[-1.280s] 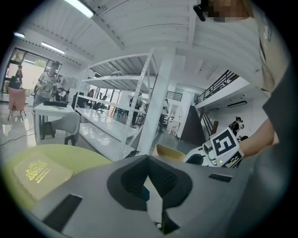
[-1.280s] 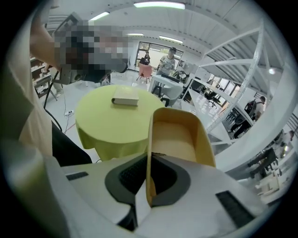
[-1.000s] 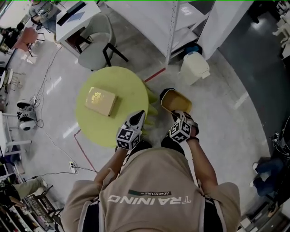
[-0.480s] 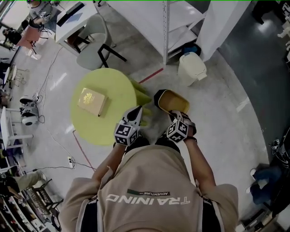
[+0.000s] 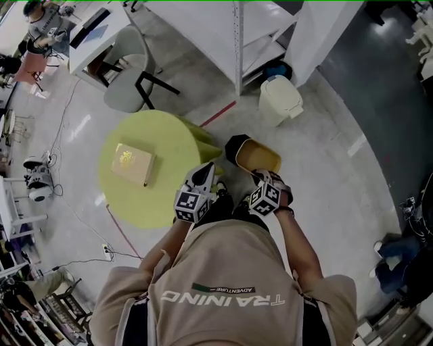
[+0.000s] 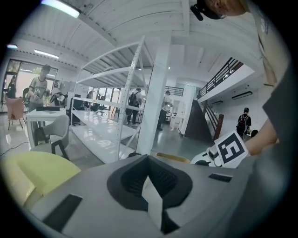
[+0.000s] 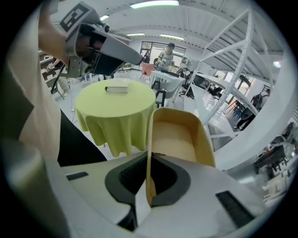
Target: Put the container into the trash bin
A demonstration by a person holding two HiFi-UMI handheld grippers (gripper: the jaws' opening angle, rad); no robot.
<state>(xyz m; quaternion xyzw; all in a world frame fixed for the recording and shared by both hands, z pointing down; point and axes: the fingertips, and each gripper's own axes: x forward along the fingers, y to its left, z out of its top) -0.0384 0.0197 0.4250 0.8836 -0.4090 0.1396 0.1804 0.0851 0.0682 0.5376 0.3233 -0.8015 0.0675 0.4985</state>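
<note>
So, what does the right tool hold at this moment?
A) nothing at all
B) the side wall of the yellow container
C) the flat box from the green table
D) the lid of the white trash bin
B: in the right gripper view the right tool is closed on the thin wall of the container, while the box lies on the table.

Ceiling lights [image 7: 153,4] glare off glossy floor [image 5: 81,125]; fisheye edges darken.

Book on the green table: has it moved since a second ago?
No. The book lies at the same spot on the green table, left of centre; only the camera's view shifted.
</note>
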